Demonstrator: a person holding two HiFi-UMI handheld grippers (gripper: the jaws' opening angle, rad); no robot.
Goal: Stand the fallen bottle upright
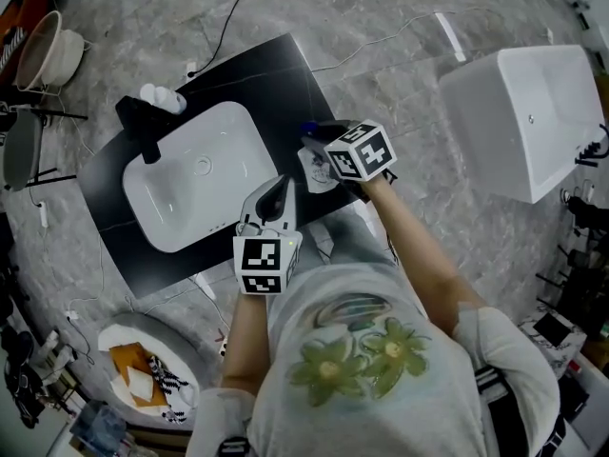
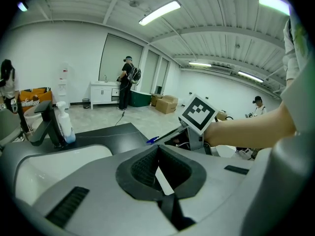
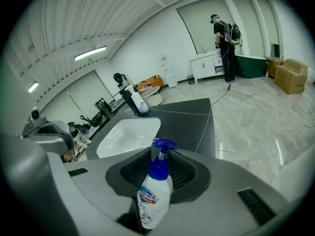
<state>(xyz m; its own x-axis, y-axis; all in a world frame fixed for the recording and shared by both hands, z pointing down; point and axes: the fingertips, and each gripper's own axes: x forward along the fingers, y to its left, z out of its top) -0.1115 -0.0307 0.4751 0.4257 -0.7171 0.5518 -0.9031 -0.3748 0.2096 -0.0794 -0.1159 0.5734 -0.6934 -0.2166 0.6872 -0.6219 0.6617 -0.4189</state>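
A white pump bottle (image 3: 155, 195) with a blue pump head and a printed label sits between the jaws of my right gripper (image 3: 160, 154), which is shut on its body. The pump points out past the fingertips. From the head view the bottle (image 1: 314, 167) and the right gripper (image 1: 320, 150) are over the right edge of the black counter (image 1: 276, 74). My left gripper (image 1: 282, 188) hovers over the counter's front part beside the white sink (image 1: 171, 208). Its jaws (image 2: 157, 149) meet at the tips with nothing in them.
A black faucet (image 1: 143, 127) and a white soap dispenser (image 1: 162, 96) stand at the sink's far end. A white tub (image 1: 523, 112) is to the right, a toilet (image 1: 43, 50) at top left, a bin (image 1: 143, 369) at lower left. Cables run across the floor.
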